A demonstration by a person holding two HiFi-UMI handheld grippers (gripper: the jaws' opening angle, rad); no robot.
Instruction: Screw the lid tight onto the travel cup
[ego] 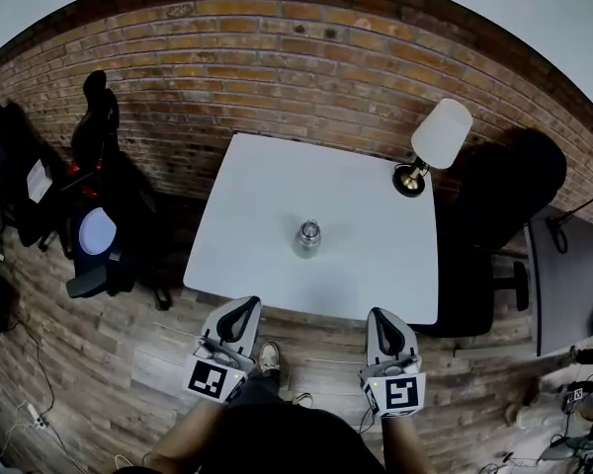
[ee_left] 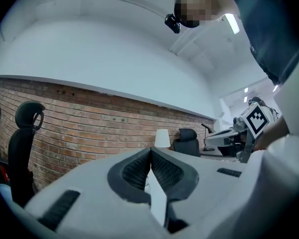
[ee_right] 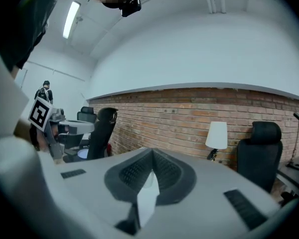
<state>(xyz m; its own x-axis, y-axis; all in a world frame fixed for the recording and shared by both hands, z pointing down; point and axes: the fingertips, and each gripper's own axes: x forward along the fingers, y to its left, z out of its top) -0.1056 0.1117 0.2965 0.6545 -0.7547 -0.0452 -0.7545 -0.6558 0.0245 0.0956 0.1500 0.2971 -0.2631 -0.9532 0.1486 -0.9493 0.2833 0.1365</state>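
Left hand-held gripper, right hand-held gripper, both pressed together (empty), facing travel cup

A small silvery travel cup is seen standing upright near the middle of the white worktop, with its lid set on top, tightness not being discernible.

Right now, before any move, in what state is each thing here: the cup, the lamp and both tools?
travel cup: upright in the middle of the table, untouched; too small to tell how tightly it is closed.
lamp: upright at the table's far right corner.
left tool: shut, empty, short of the table's near edge.
right tool: shut, empty, short of the near edge.
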